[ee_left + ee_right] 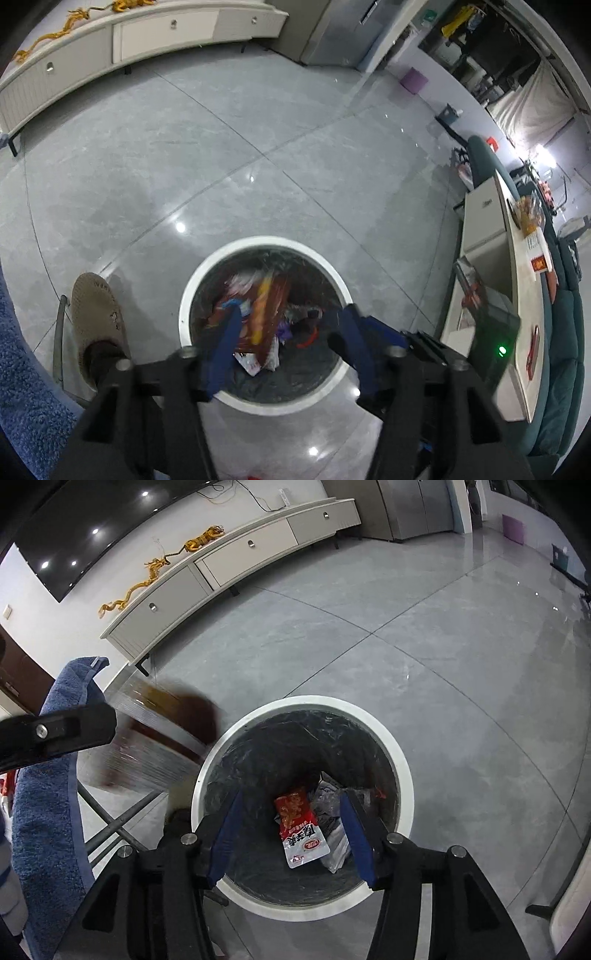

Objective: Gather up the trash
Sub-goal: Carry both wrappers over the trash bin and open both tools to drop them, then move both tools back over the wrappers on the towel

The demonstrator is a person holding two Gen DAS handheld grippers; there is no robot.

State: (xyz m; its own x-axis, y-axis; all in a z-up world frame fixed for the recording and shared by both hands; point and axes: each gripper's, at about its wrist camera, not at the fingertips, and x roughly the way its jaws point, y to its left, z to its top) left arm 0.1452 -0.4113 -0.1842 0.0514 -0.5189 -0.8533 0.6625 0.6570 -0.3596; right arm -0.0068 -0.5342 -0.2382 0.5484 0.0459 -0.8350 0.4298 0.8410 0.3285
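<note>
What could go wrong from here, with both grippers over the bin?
1. In the left wrist view a blurred orange wrapper sits between the open jaws of the left gripper above the bin; if it catches on a pad it may not fall in.
2. In the right wrist view a blurred packet passes at the bin's edge and could land on the floor.
3. The two grippers are close together and could collide.

- Trash bin (400, 760): white rim, black liner.
- Snack packet (301, 829): red top, white bottom.
- Gripper fingers (225, 834): blue.
- Floor (424, 646): grey tiles.
- Far cabinet (236, 554): cream, with golden figurines (159, 565).
- Left towel (44, 794): blue.
</note>
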